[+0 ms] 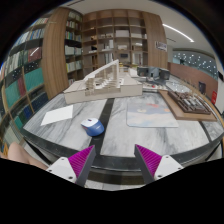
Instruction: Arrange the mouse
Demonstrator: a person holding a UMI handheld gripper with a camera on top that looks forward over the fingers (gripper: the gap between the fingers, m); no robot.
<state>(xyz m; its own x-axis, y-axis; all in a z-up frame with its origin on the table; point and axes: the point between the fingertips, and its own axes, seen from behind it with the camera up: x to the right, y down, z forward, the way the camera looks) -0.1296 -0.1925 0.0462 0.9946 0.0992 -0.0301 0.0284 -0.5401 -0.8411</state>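
I saw a marble table (120,140) w/ a pale mat (152,118) far right. Mouse (93,127) sat just ahead of left finger. Gripper (115,160) spread, empty. Mouse prob. light, stiff, slick; I'd pinch its sides.

I see a glossy plastic mouse (93,127) on a smooth, marble-look table (120,135), matt paper sheets (58,115), wooden shelving (112,35), and matt magenta pads (74,163).

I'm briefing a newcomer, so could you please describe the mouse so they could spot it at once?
Start at the marble-topped table ahead of the open gripper. The mouse lies just beyond its left finger, below a white sheet. It alone is small, rounded and blue-and-white.
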